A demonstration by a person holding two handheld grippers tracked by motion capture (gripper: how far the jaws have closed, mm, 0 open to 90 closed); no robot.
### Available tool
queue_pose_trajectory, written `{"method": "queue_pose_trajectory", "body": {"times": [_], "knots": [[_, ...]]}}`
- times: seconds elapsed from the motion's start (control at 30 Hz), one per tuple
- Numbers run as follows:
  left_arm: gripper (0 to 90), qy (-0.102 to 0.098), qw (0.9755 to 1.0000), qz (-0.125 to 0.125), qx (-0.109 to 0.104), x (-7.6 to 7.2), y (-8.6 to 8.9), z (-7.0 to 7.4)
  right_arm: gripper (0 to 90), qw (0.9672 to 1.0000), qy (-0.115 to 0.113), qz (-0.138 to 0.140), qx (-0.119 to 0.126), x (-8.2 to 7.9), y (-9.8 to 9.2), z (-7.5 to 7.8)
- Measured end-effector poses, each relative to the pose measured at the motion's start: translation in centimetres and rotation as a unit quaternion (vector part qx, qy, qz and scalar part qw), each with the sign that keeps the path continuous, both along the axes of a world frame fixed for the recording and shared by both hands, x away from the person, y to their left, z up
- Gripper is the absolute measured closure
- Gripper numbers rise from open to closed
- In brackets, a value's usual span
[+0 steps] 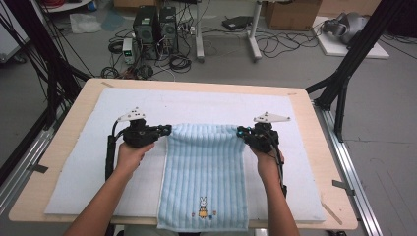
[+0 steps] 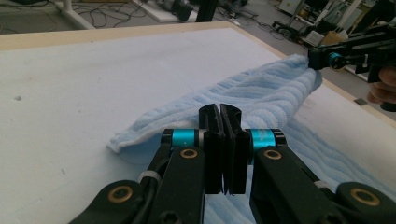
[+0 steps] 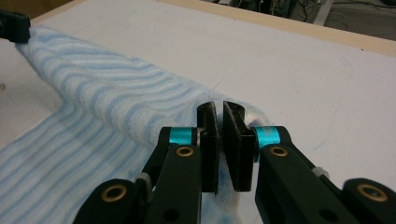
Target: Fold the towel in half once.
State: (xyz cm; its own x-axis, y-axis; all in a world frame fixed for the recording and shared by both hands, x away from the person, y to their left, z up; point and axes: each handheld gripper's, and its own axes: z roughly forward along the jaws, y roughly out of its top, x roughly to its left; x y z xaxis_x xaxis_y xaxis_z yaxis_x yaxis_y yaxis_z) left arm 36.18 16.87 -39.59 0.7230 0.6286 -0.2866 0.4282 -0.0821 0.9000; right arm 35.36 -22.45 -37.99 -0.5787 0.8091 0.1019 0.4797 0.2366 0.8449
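Where the pale wooden table (image 1: 59, 167) carries its white mat (image 1: 98, 147), a light blue towel (image 1: 204, 177) lies lengthwise down the middle, its near end hanging just past the table's front edge. Its cloth is ribbed terry, with paler and deeper blue stripes running along its length, and the pile looks soft and thick. At the far end the towel is raised off the mat and rolled back on itself, so that a rounded fold spans from one corner to the other; in the left gripper view that fold (image 2: 261, 93) sags slightly between the two held corners. Near the front hem sits a small embroidered rabbit (image 1: 202, 206) in an orange dress, flanked by tiny coloured motifs too small to make out.

On the left, the left gripper (image 1: 166, 130) has its black jaws pressed together on the far left corner of the towel. On the right, the right gripper (image 1: 241, 132) pinches the far right corner the same way, with cloth bunched between its pads (image 3: 236, 140).
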Motion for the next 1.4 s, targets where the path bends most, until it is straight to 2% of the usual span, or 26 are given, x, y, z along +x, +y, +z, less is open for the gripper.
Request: {"method": "queue_pose_trajectory", "body": {"times": [0.1,0.23,0.43,0.6,0.7,0.9,1.07,1.17,1.23,1.3,1.33,1.4], "knots": [[87.7,-0.003,0.9999,-0.009,-0.003,-0.9,0.0,-0.2,85.0,1.0000,0.003,0.004,-0.002,-0.8,-0.1,-0.1],[87.7,-0.007,0.9998,-0.019,-0.002,-1.8,-0.1,-0.3,85.0,1.0000,-0.004,0.008,-0.002,-1.8,-0.2,-0.3],[87.7,-0.004,0.9996,-0.027,0.011,-2.6,0.0,-0.9,85.0,0.9999,0.000,0.014,0.005,-2.8,-0.5,-1.0],[87.7,0.010,0.9993,-0.033,0.011,-3.3,0.1,-1.7,85.0,0.9998,0.002,0.020,0.001,-3.9,-0.7,-1.6],[87.5,0.012,0.9989,-0.040,0.019,-4.1,0.0,-2.4,85.0,0.9998,0.002,0.021,0.001,-4.8,-0.9,-2.1],[87.2,0.022,0.9981,-0.051,0.026,-5.4,0.1,-3.6,84.9,0.9995,0.019,0.026,-0.002,-6.5,-1.2,-3.5],[87.0,0.029,0.9973,-0.058,0.035,-6.3,0.2,-4.2,84.7,0.9988,0.037,0.032,0.002,-7.2,-1.3,-4.5],[86.0,0.037,0.9965,-0.063,0.040,-6.7,0.3,-4.5,84.0,0.9984,0.046,0.035,-0.005,-7.5,-1.1,-5.0],[80.0,0.047,0.9962,-0.064,0.036,-6.7,0.5,-4.6,82.5,0.9981,0.048,0.036,-0.010,-7.7,-1.1,-5.1],[60.1,0.051,0.9976,-0.040,0.024,-6.2,1.0,-4.3,74.8,0.9983,0.047,0.031,-0.013,-7.7,-1.2,-4.9],[53.8,0.054,0.9979,-0.032,0.016,-5.8,1.3,-4.1,72.6,0.9985,0.047,0.029,-0.008,-7.6,-1.3,-4.7],[50.2,0.053,0.9983,-0.022,0.014,-5.0,1.6,-3.8,65.8,0.9991,0.038,0.019,-0.003,-7.2,-1.5,-4.3]]}}
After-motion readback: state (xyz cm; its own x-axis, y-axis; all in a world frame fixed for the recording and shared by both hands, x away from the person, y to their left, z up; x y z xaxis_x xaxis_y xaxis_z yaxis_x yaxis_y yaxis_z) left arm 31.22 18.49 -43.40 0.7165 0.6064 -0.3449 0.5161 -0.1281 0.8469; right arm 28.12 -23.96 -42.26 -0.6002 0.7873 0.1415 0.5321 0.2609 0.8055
